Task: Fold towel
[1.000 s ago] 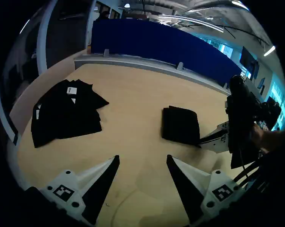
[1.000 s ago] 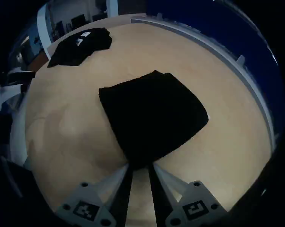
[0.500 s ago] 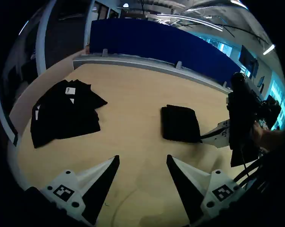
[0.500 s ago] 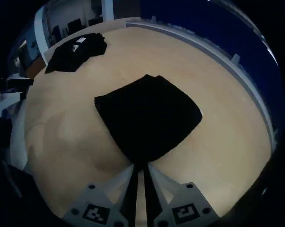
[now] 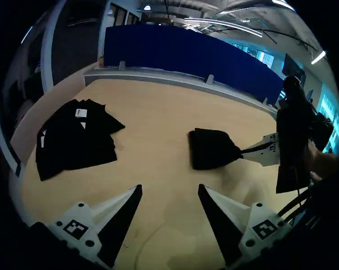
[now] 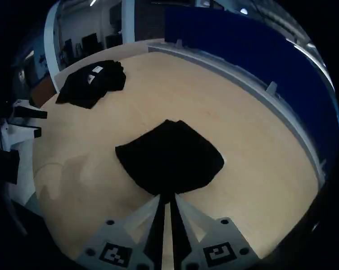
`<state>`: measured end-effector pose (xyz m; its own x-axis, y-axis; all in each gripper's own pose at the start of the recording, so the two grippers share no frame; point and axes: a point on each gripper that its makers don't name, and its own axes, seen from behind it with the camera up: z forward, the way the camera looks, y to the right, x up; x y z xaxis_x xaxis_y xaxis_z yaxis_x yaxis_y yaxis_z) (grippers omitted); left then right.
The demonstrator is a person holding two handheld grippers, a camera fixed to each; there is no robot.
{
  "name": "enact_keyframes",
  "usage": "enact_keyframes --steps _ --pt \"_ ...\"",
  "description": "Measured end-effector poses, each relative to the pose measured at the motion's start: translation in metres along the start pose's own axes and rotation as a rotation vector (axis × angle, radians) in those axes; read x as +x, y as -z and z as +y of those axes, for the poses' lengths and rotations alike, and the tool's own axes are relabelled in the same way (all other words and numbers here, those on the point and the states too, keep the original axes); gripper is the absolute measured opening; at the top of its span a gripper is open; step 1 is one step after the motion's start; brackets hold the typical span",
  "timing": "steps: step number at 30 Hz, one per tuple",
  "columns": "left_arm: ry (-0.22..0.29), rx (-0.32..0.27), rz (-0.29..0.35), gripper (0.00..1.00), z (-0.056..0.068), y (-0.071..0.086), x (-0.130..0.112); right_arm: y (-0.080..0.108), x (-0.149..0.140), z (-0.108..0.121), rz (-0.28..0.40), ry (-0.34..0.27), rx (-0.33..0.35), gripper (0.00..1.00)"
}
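- Progress looks late to me: the towel (image 6: 169, 157) sits as a compact, layered packet near the middle of the surface (image 6: 259, 180), so I judge most of the folding done.
- My right gripper (image 6: 168, 199) is clenched on the towel's near corner. In the left gripper view that corner draws out to a point toward it.
- My left gripper (image 5: 169, 189) hangs released with nothing in it, well apart from the towel.
- What is left, I judge, is laying the packet flat, perhaps beside the pile of dark cloths (image 5: 74, 139) toward the surface's far edge.
- The towel is black, matte and limp, with soft rounded edges. The surface is pale, smooth wood-look board with a faint sheen. The pile shows small white tags.
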<state>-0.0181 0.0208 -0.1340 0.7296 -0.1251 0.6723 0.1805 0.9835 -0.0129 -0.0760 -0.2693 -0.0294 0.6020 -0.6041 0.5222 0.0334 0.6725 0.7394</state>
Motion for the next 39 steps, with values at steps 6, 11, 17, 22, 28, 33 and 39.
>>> enact_keyframes --steps 6,11,17,22,28,33,39 --pt "-0.016 -0.003 0.013 0.92 0.002 0.001 0.008 0.013 0.027 0.007 0.068 0.003 -0.018 0.07" --pt "-0.029 -0.005 0.022 0.92 0.004 0.002 0.012 0.027 0.050 0.010 0.120 0.005 -0.029 0.07" --pt "-0.043 -0.010 0.030 0.92 0.008 0.003 0.020 0.059 0.087 0.020 0.197 0.007 -0.049 0.07" --pt "-0.053 -0.022 0.040 0.92 0.014 0.003 0.028 0.085 0.111 0.036 0.251 -0.011 -0.066 0.07" --pt "-0.076 -0.036 0.048 0.92 0.023 0.003 0.035 0.116 0.117 0.058 0.287 -0.029 -0.102 0.06" --pt "-0.094 -0.050 0.047 0.92 0.033 0.004 0.038 0.137 0.108 0.081 0.292 -0.046 -0.142 0.06" --pt "-0.113 -0.062 0.044 0.92 0.045 0.003 0.041 0.164 0.095 0.111 0.306 -0.088 -0.183 0.06"
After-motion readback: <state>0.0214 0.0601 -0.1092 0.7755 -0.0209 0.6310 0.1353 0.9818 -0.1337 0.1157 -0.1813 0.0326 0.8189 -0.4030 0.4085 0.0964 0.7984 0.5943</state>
